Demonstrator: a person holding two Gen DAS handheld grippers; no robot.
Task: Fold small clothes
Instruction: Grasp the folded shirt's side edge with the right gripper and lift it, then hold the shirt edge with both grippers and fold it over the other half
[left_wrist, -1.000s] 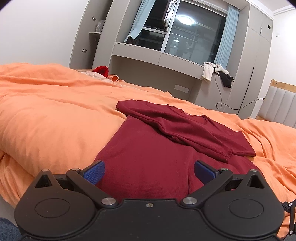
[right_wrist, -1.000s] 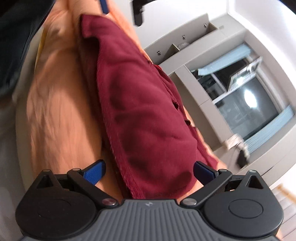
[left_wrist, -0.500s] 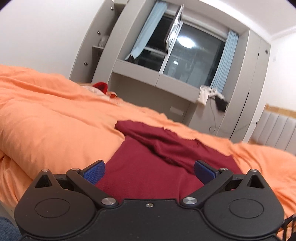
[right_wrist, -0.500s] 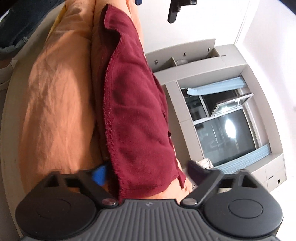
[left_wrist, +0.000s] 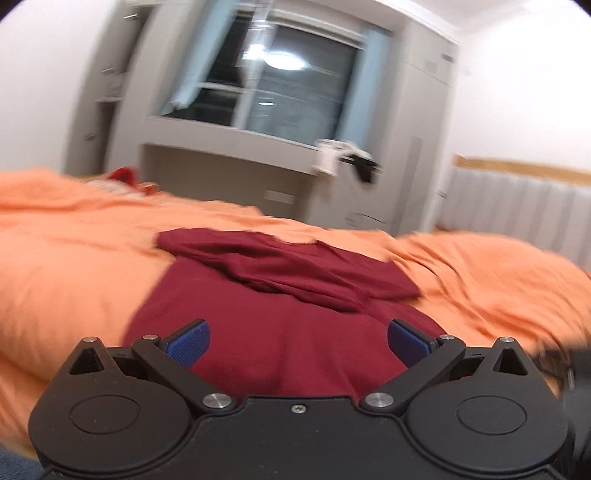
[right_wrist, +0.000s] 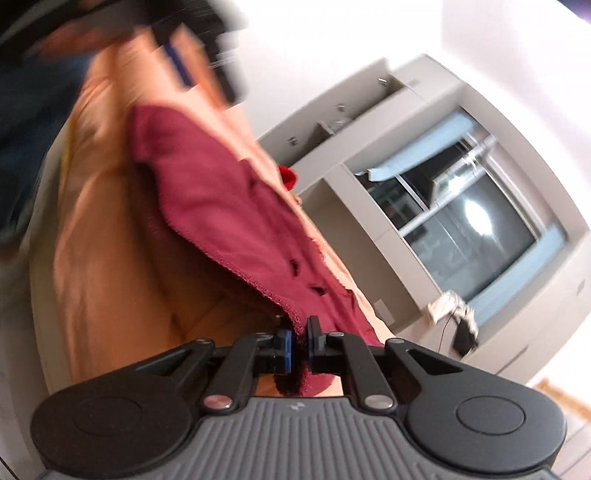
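Observation:
A dark red shirt (left_wrist: 280, 306) lies on the orange bedcover (left_wrist: 74, 266) with its sleeves folded across the chest. My left gripper (left_wrist: 297, 341) is open, low over the shirt's near hem, which lies between the blue pads. My right gripper (right_wrist: 300, 349) is shut on the shirt's hem corner (right_wrist: 295, 321); the red shirt (right_wrist: 221, 214) stretches away from it, its edge lifted off the bedcover (right_wrist: 110, 258). The left gripper (right_wrist: 207, 59) shows blurred at the top of the right wrist view.
A grey cabinet and window unit (left_wrist: 266, 122) stands beyond the bed. A padded headboard (left_wrist: 517, 206) is at the right. A small red item (left_wrist: 123, 174) lies at the bed's far side. A cloth and dark object (left_wrist: 347, 162) hang on the window ledge.
My right gripper has closed on the shirt's hem corner and lifted that edge. My left gripper has dropped lower and swung right; its jaws stay open.

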